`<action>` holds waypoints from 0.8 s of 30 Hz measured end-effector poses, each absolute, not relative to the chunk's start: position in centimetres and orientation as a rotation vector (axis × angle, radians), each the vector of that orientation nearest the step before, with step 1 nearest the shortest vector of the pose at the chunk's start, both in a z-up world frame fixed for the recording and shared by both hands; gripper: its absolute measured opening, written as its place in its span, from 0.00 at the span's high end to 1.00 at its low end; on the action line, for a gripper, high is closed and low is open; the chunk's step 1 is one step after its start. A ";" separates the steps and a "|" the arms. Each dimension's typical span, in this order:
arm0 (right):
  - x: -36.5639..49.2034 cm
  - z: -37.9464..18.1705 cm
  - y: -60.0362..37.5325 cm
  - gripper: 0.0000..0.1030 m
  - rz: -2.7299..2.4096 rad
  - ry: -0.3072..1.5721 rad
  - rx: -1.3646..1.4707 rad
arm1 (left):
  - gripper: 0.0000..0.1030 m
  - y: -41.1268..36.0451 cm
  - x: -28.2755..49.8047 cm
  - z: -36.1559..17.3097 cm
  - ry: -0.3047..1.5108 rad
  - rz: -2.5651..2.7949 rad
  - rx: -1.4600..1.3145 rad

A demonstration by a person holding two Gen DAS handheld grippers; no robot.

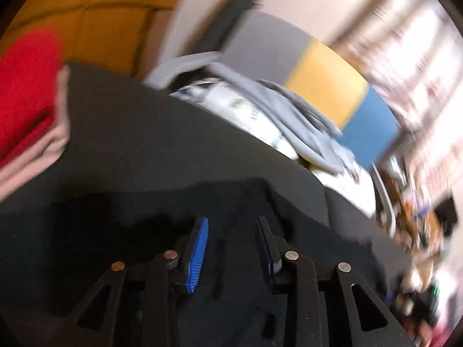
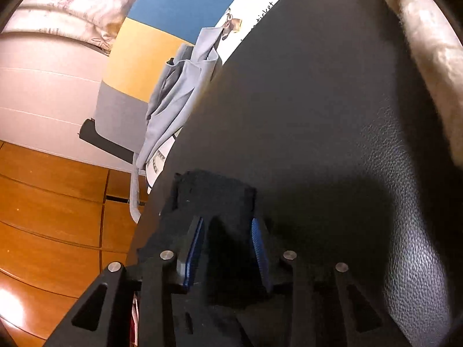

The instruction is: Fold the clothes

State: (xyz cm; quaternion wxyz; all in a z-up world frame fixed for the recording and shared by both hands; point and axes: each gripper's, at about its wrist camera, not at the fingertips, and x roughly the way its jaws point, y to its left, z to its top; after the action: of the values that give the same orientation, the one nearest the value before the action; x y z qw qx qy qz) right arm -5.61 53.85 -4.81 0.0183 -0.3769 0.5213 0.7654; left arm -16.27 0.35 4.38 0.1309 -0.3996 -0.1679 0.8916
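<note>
A dark navy garment [image 1: 237,202] lies on the black leather surface [image 1: 139,133]. My left gripper [image 1: 233,222] hangs over it with jaws apart and nothing clamped between the blue pads [image 1: 199,248]. In the right wrist view the same dark garment [image 2: 217,199] sits bunched between the jaws of my right gripper [image 2: 227,222], whose blue pads [image 2: 257,245] stand apart around the cloth. A light blue-grey garment [image 1: 292,107] lies crumpled past the surface's far edge; it also shows in the right wrist view [image 2: 179,86].
A red folded cloth [image 1: 26,86] on a pink one [image 1: 43,144] sits at the left. A grey, yellow and blue panel [image 1: 327,84] and white printed fabric [image 2: 254,8] lie behind. Wooden floor [image 2: 49,217] is at the left, a cream fluffy fabric [image 2: 434,57] at the right.
</note>
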 end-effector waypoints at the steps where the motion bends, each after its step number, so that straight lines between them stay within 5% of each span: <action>1: -5.9 -4.9 53.9 0.66 2.369 1.633 -1.176 | 0.68 2.7 -15.8 4.6 -0.411 2.535 -1.135; 6: -8.1 -5.8 53.6 0.68 2.365 1.734 -1.225 | 0.62 17.4 -13.4 4.2 -0.071 2.165 -1.040; 10: -9.9 -4.4 52.7 0.90 2.440 1.565 -1.274 | 0.62 25.0 -14.3 0.7 0.173 2.069 -1.118; 19: -12.4 0.4 53.1 1.00 2.622 1.260 -1.120 | 0.64 23.7 -14.0 -1.6 0.188 2.106 -1.037; 24: -11.6 -0.7 53.8 0.94 2.568 1.329 -1.078 | 0.64 21.9 -14.4 -1.6 0.078 2.068 -1.061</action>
State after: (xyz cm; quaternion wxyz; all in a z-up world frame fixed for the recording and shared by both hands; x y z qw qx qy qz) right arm -11.64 53.84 -0.72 0.0277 -0.3492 0.4306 0.8318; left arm -14.43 21.95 -1.65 0.3968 -0.4187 0.0309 0.8163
